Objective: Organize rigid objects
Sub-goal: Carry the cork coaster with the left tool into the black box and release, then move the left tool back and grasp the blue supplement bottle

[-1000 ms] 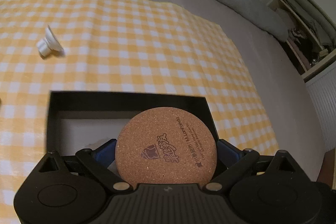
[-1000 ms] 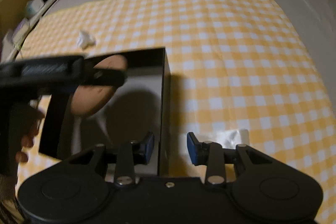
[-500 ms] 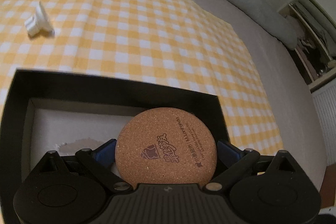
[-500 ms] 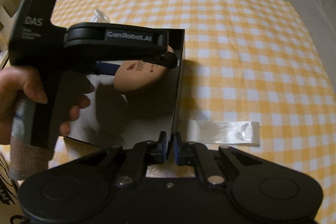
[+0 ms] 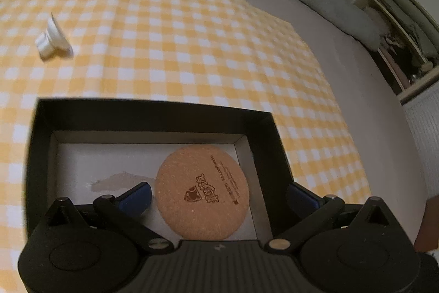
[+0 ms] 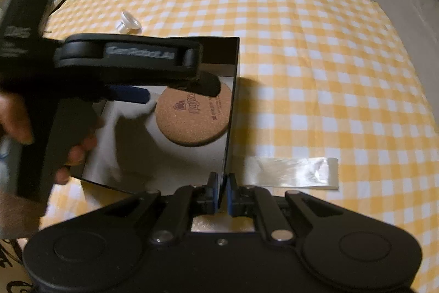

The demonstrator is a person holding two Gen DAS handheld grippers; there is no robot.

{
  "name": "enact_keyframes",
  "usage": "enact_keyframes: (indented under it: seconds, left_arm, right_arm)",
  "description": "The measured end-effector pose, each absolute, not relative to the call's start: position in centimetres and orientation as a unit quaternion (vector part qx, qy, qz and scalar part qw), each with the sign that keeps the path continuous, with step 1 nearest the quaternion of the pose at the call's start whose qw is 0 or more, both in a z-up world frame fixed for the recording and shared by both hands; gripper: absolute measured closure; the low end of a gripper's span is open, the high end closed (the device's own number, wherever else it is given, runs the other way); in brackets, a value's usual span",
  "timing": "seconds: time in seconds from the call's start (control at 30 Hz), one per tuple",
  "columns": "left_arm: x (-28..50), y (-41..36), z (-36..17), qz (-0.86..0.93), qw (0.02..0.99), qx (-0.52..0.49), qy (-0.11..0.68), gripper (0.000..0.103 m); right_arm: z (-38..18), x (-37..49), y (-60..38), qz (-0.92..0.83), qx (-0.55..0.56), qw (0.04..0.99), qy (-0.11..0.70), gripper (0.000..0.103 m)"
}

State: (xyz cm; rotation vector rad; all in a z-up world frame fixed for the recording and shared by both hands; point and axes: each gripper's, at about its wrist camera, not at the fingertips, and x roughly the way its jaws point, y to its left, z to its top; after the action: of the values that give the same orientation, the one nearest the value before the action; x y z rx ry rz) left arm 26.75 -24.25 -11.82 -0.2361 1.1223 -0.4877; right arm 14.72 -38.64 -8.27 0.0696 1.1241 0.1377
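white plastic piece [image 5: 52, 39] lies on checked cloth [image 5: 192, 40], far left | left gripper [image 5: 219, 195] jaws wide, clear of cork coaster [image 5: 202, 192] lying flat in black box [image 5: 153, 111] | right gripper [image 6: 222, 190] pinches box's near wall | clear strip [image 6: 290, 172] right

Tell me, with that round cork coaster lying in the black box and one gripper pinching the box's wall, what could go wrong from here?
Two risks. The right gripper is clamped on the thin wall of the black box; pulling up or sideways could tilt the box and slide the round cork coaster. The open left gripper hangs just over the coaster, with one blue finger near the box's wall; withdrawing carelessly might snag it.
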Motion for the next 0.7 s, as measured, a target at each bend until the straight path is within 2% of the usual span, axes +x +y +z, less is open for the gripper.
enact_keyframes:
  seconds: [0.33, 0.5, 0.7]
  left_arm:
    - [23.2, -21.3, -7.1, -0.231, 0.845, -0.052, 0.480, 0.000]
    - [21.5, -18.7, -4.9, -0.220, 0.866, -0.010, 0.449, 0.000]
    - [20.6, -14.5, -3.4, -0.206, 0.874, -0.013, 0.439, 0.000]
  right_arm:
    - [-8.3, 14.6, -38.9, 0.058, 0.045, 0.848, 0.525, 0.097]
    - [-8.5, 14.5, -40.2, 0.040, 0.105, 0.846, 0.522, 0.097]
    - [-8.4, 14.1, -40.1, 0.032, 0.111, 0.843, 0.525, 0.097]
